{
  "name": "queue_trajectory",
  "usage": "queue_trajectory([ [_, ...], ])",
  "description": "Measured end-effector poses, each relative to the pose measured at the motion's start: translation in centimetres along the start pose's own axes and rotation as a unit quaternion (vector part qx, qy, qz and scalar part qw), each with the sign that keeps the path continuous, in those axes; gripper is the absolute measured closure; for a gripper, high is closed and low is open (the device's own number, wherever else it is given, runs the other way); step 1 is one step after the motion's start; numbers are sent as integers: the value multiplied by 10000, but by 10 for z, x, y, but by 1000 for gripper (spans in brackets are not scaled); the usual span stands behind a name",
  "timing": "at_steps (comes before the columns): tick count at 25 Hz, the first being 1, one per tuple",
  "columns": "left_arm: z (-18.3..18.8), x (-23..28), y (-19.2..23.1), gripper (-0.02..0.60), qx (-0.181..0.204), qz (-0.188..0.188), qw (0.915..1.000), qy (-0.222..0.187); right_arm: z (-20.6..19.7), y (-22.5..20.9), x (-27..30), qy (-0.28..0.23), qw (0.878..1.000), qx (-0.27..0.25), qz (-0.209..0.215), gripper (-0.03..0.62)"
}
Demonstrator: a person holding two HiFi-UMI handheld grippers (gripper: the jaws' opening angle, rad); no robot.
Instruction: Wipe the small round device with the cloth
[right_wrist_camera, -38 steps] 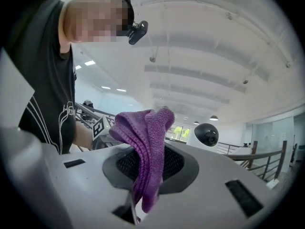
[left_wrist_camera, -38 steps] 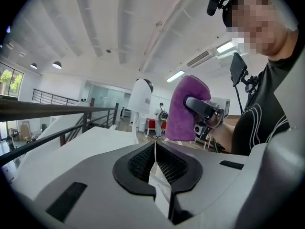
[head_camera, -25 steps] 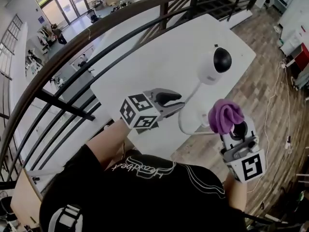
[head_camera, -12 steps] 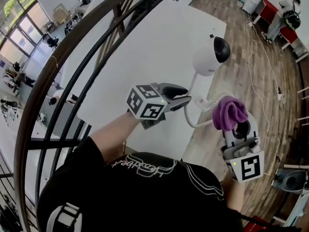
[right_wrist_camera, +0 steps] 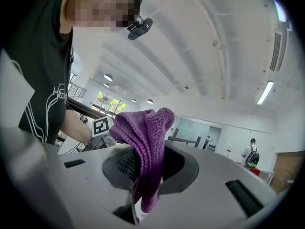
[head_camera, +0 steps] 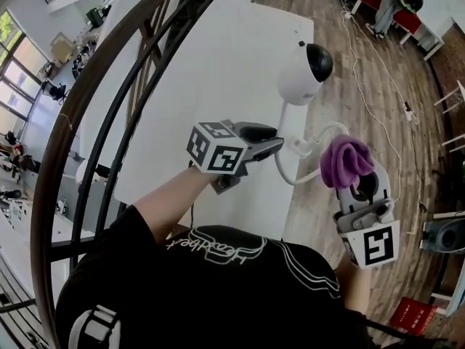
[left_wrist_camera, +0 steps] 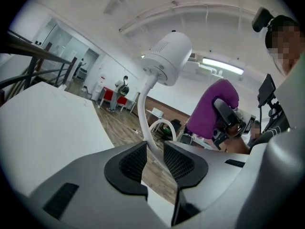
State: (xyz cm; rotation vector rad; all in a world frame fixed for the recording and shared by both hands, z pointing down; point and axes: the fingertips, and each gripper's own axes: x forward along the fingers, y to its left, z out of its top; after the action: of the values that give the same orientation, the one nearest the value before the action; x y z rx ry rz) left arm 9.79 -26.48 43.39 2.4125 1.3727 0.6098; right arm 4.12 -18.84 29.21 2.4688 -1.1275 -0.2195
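Your right gripper (head_camera: 357, 187) is clenched on the bunched purple microfibre cloth (head_camera: 344, 162). The round white device with a glossy black lens face (head_camera: 300, 73) tops an upright slim white stalk (head_camera: 290, 122) at the edge of the white table (head_camera: 218, 57), up-frame and left of the cloth (well apart). Your left gripper (head_camera: 267, 139) is nearer. Its jaws have just been opening, with the stalk in the gap, unpinched. The shell shows no marks.

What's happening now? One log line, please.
left gripper: open, just widened, white stem between jaws | right gripper: shut on purple cloth | cloth apart from device head
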Motion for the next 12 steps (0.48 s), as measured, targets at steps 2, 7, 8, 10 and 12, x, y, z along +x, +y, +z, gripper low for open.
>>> queue_trajectory([
  [2,-2,-2,2,474,1,-10,10000,38,0,5,8,85,9995,-294,-82,536],
  [7,-2,-5,7,474,71,-76,9999,34,6,19,29,250,9961,-821,-185,536],
  [8,-2,-5,6,474,46,-78,10000,36,8,19,32,302,9948,-951,-200,536],
  [10,-2,-4,6,474,0,-71,10000,26,14,17,38,433,9908,-1261,-232,536],
  [12,-2,-6,7,474,-13,-79,10000,5,24,16,47,467,9868,-1528,-280,536],
])
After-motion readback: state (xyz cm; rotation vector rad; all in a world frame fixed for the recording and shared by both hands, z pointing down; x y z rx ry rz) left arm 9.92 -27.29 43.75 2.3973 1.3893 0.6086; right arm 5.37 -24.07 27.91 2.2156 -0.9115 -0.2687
